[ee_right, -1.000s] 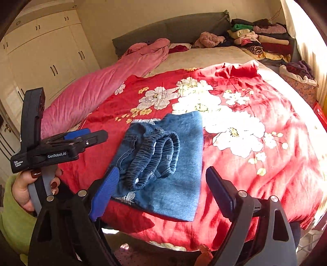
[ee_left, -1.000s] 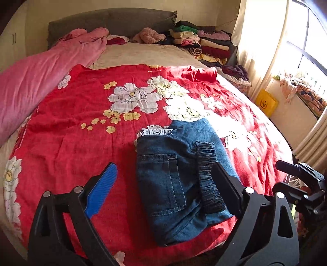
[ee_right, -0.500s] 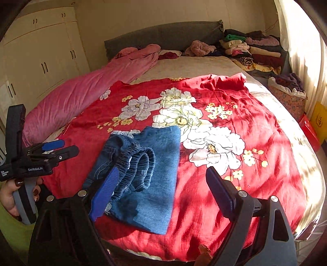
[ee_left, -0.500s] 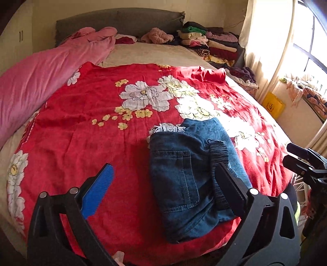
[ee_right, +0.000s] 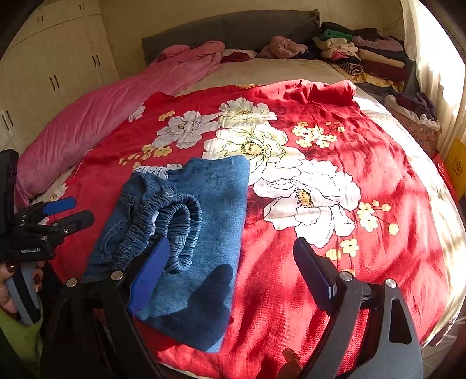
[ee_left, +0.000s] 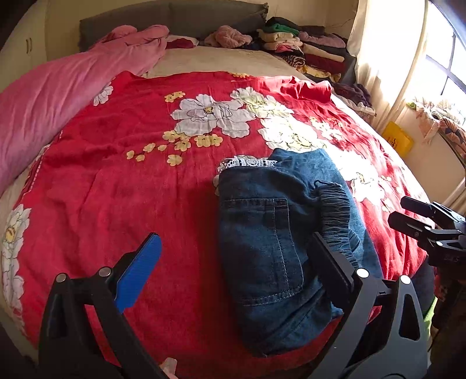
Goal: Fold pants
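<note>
The left gripper (ee_left: pixel 233 266), a black two-finger tool with a blue ribbed pad on one finger, hangs with its fingers spread wide and nothing between them. Just ahead of it and toward its right finger lie the folded blue denim pants (ee_left: pixel 279 242), back pocket up and the gathered elastic waistband (ee_left: pixel 335 215) curled on top; the right finger crosses in front of the pants' near edge in this view. A strip of white lace trim (ee_left: pixel 247 161) peeks out at their far edge.

The right gripper (ee_right: pixel 230 263), of the same black build with a blue pad, is likewise spread apart and empty. The pants (ee_right: pixel 204 233) sit ahead and to its left, its left finger overlapping them in view.

Under both tools stretches the red blanket with large white flowers (ee_right: pixel 305 262), covering the bed. Farther off to the left lies a long pink quilt roll (ee_left: pixel 58 96). Beyond the blanket stands a grey upholstered headboard (ee_left: pixel 174 14), with a stack of folded clothes (ee_left: pixel 305 49) at the far right. Cream wardrobe doors (ee_right: pixel 52 70) stand at the left
</note>
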`<state>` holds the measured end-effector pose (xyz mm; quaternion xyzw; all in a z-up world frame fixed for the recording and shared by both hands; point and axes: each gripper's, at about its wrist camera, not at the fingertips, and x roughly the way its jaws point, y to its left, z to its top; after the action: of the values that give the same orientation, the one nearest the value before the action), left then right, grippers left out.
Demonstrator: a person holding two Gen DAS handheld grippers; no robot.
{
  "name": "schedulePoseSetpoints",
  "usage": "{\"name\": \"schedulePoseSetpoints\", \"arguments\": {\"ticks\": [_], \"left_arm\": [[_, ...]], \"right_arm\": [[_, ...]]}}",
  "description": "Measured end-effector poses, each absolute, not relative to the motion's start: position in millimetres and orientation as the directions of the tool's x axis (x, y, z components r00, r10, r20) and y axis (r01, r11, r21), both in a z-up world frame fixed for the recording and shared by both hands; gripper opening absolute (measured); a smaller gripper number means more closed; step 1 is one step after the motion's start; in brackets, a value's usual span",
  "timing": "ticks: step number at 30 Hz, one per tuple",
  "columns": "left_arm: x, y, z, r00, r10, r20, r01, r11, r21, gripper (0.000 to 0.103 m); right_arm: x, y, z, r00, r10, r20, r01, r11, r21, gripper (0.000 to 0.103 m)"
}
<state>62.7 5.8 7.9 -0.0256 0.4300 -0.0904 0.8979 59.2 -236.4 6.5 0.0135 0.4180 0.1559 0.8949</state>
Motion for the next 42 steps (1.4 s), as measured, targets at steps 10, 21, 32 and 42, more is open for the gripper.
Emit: {"name": "schedulePoseSetpoints", "arguments": {"ticks": [10,21,32,42], "left_arm": [[77.9,0.7,-19.0,0.569,-0.190,-0.800,0.138,0.981,-0.135,0.093],[93.2,-12.2,-45.0,0.524,-0.231,-0.820,0.164,0.972,-0.169,0.086],[97.4,-19.5,-46.0,0.522,-0.288,-0.803,0.184,0.957,-0.224,0.049],[92.6,-17.8,-17.6,0.571,-0.310,-0.760,0.180,0.951,-0.253,0.026]], "right_arm": [[81.5,-228.4,-20.0,0.548,0.298,-0.782,-0.288,0.944,0.158,0.086],[101.8,-225.1,-41.2,0.478,0.389,-0.787,-0.313,0.913,0.262,0.086],[106.0,-205.9,-49.3,0.412,0.542,-0.733,-0.411,0.828,0.381,0.029],[93.1,-196.5,-9.3,0.515,0.515,-0.686,-0.473,0.837,0.273,0.013]]}}
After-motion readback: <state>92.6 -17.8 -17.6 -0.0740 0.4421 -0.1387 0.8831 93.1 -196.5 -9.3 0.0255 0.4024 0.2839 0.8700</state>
